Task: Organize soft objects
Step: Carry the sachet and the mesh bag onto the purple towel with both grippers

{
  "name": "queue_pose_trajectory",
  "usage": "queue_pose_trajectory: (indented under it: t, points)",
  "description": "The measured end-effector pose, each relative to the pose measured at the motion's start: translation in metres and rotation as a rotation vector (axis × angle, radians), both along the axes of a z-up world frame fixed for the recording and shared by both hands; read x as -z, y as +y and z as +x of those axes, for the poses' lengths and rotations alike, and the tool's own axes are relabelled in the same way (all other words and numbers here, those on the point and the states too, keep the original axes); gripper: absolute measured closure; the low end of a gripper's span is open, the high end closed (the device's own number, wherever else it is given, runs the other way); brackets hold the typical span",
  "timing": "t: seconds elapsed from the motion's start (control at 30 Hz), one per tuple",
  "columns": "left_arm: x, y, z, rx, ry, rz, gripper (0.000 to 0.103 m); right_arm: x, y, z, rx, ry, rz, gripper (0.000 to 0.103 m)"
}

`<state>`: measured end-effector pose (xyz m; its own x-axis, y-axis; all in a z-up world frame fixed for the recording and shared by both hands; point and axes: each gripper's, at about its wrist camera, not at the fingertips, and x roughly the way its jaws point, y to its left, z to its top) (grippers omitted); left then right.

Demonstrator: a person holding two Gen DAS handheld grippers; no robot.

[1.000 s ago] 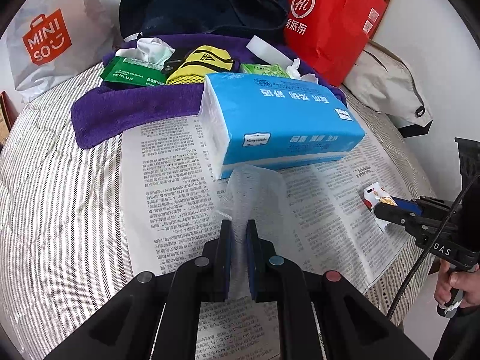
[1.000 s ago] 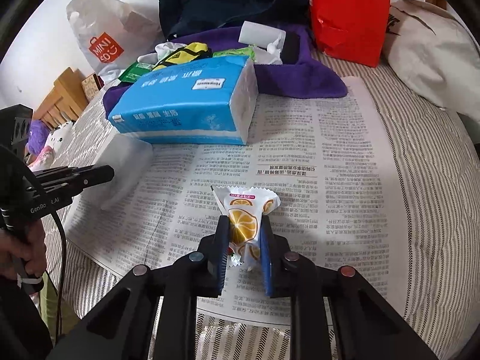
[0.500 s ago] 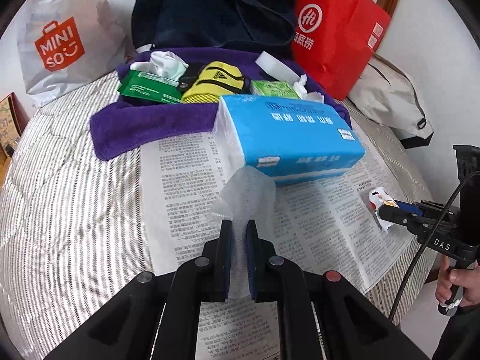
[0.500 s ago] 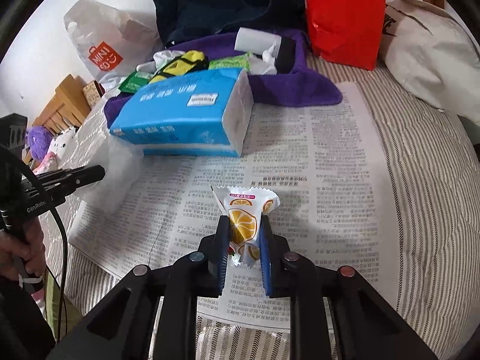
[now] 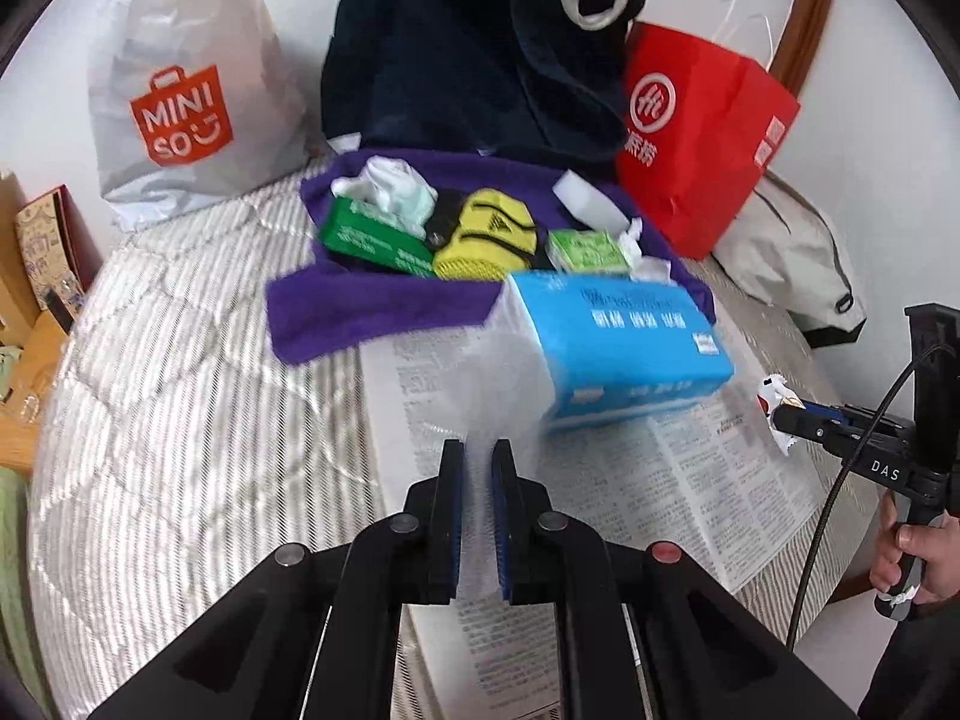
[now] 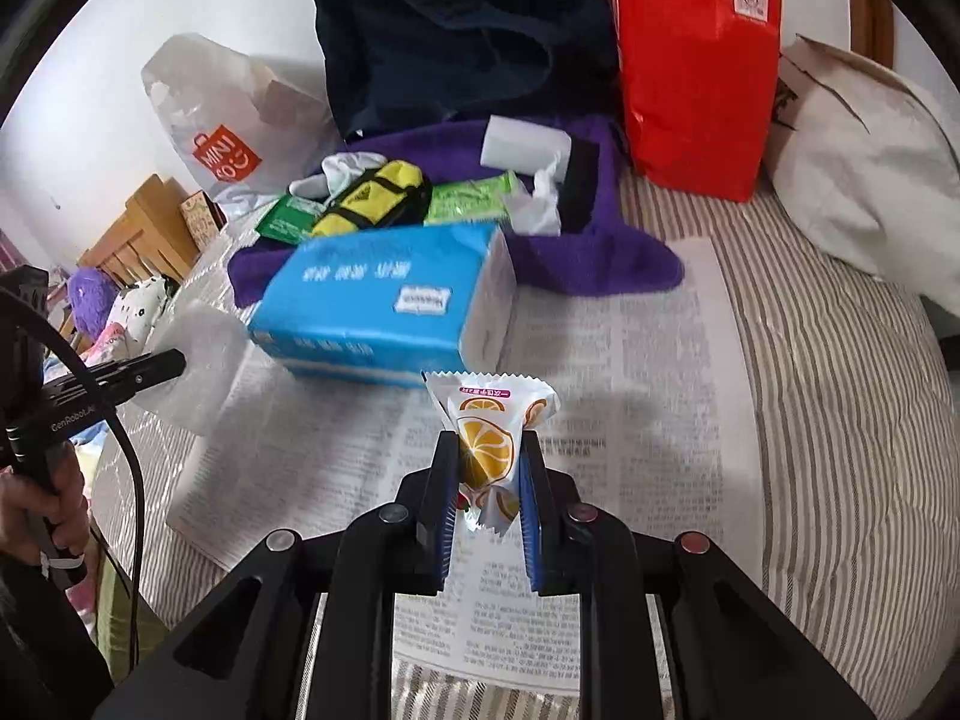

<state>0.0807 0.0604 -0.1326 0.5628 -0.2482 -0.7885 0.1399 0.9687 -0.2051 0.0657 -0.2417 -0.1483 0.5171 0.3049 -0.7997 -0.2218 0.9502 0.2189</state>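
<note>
A thin white tissue (image 5: pixel 480 396) stands upright, pinched at its lower edge. A white snack packet (image 6: pixel 489 441) printed with orange slices is held upright above the newspaper (image 6: pixel 630 360).

Right gripper (image 6: pixel 483 495) clamping lemon snack packet (image 6: pixel 487 438), above newspaper (image 6: pixel 618 420)

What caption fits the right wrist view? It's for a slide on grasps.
Right gripper shut on a lemon-print snack packet above newspaper, blue tissue pack behind.
</note>
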Motion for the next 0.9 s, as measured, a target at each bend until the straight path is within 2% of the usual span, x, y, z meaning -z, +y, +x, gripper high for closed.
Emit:
queue_pose_trajectory:
  t: [0.53,0.9]
  points:
    - [-0.055,0.027,0.028,-0.056,-0.104,0.030,0.094,-0.042,0.013,0.043,-0.022,-0.094,0.019,0.084]
    - [-0.071,0.021,0.060,-0.031,-0.135,0.015,0.094,-0.042,0.032,0.077,-0.042,-0.091,0.001,0.084]
